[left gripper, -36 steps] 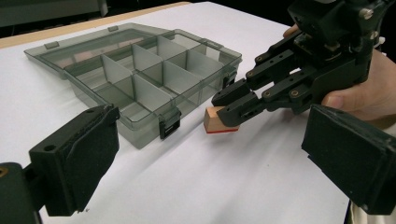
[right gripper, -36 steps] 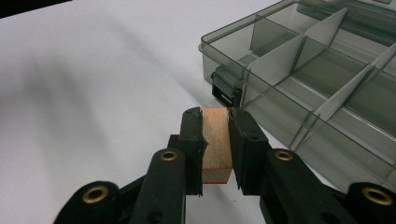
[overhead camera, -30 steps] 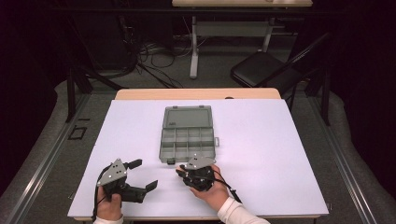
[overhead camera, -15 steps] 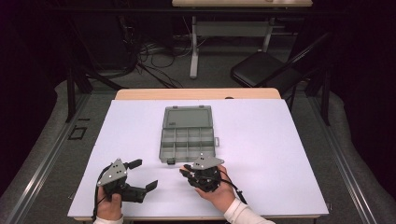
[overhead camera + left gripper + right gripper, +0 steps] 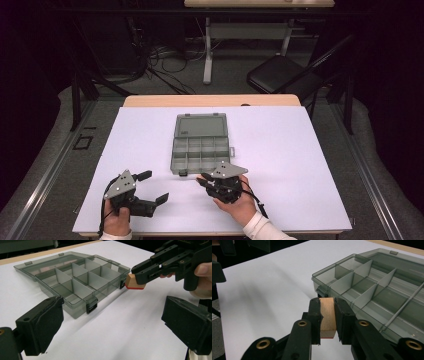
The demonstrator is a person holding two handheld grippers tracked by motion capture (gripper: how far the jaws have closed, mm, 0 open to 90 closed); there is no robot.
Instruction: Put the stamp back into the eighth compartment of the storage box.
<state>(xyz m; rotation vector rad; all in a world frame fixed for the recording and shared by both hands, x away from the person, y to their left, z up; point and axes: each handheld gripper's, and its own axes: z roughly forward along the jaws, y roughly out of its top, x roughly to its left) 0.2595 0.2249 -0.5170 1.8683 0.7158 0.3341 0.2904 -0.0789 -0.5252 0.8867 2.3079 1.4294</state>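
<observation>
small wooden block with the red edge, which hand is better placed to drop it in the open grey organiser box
Right. The right gripper is already shut on the small wooden block with a red edge, close to the near front wall of the grey clear plastic organiser box. The left gripper rests open on the table, farther off.

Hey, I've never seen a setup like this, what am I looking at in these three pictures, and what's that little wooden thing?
A person sits at a white table with a hand-held gripper in each hand: black tools with two jaws that pinch like tongs. One picture comes from a camera above, looking down. The other two come from small cameras riding on each tool, looking along its jaws. On the table lies a grey see-through organizer box, lid open, with empty compartments. The right hand-held gripper is shut on a small wooden block with a red underside, held above the table beside the box's front corner. The left hand-held gripper stands open, holding nothing.
</observation>
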